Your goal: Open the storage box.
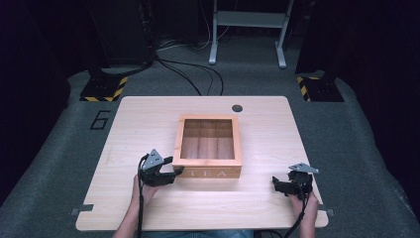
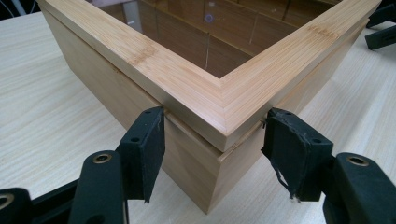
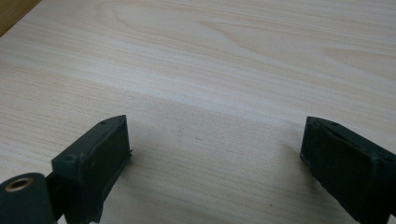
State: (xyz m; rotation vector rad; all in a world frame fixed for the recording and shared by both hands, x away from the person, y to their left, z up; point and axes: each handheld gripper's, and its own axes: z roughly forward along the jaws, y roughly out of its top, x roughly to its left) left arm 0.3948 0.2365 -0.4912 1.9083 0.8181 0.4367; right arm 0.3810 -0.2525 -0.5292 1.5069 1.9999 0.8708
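Note:
A bamboo tea box (image 1: pixel 210 173) with a glass-paned lid and "TEA" on its front stands shut at the middle of the table. My left gripper (image 1: pixel 174 166) is at the box's front-left corner. In the left gripper view its jaws straddle that corner (image 2: pixel 219 140), one pad (image 2: pixel 147 149) against each side face just under the lid seam. My right gripper (image 1: pixel 276 184) rests low over bare tabletop to the right of the box, apart from it. Its jaws stand wide with only wood grain between them (image 3: pixel 215 154).
The light wooden table (image 1: pixel 143 124) has a dark round cable hole (image 1: pixel 237 108) behind the box. Cables, a white stand (image 1: pixel 247 22) and yellow-black taped bases (image 1: pixel 106 88) are on the floor beyond the far edge.

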